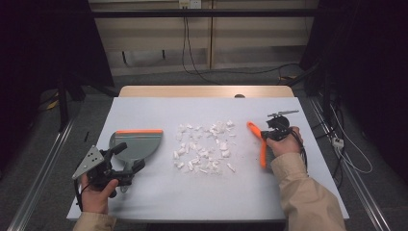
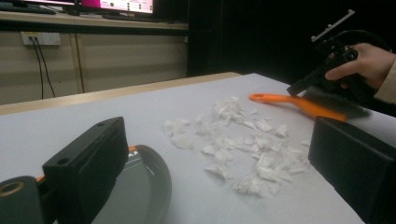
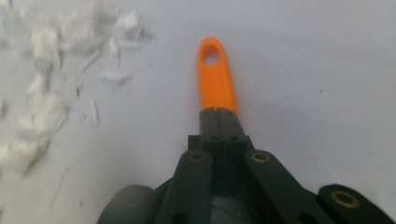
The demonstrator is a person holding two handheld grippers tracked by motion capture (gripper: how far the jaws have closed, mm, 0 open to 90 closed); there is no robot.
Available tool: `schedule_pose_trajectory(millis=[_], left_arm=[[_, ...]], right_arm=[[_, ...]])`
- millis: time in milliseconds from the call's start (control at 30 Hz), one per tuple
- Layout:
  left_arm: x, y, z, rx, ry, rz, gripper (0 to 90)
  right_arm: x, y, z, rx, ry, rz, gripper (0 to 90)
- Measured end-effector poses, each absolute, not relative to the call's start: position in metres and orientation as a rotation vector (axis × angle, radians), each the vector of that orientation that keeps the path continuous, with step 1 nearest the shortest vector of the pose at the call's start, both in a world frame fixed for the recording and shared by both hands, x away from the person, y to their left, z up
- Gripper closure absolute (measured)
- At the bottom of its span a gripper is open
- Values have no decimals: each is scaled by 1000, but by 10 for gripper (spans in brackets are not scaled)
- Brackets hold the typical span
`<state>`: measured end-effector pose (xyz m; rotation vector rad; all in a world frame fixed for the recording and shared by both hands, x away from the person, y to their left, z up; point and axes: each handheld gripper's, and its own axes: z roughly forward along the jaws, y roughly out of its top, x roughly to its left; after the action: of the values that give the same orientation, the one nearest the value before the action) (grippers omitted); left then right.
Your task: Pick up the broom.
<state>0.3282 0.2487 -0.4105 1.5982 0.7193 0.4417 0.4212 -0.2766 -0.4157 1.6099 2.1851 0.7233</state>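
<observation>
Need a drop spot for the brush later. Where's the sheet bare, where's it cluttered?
Bare: the far strip beyond the paper scraps, the near strip along the front edge between the two hands, and the far-left corner behind the dustpan. Crowded: the centre, from dustpan across the scraps to the orange brush under the right gripper.

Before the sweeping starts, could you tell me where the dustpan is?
High view: the dustpan lies at table left, beside the white scraps, just ahead of the left gripper.
</observation>
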Motion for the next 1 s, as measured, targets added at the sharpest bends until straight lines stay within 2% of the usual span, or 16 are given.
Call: schedule_pose_trajectory(millis=[33, 133, 200, 233, 533, 733, 1000], left_arm=[[328, 248, -411, 1600, 719, 439, 47], [327, 248, -411, 1607, 709, 437, 47], [327, 248, -411, 1611, 707, 435, 47], [327, 248, -412, 1613, 708, 431, 46], [324, 254, -413, 1622, 713, 436, 46], [325, 249, -412, 1636, 694, 444, 47], [327, 242, -410, 1631, 680, 451, 48]], right_arm=[[422, -274, -417, 1553, 2218, 597, 900], [423, -276, -422, 1578, 2201, 715, 900], [423, -278, -426, 1564, 2201, 708, 788], [424, -280, -427, 1586, 2183, 727, 763], [432, -282, -436, 1665, 2272, 665, 660], [440, -272, -438, 1808, 2212, 548, 693], [445, -271, -435, 1737, 2296, 501, 705]])
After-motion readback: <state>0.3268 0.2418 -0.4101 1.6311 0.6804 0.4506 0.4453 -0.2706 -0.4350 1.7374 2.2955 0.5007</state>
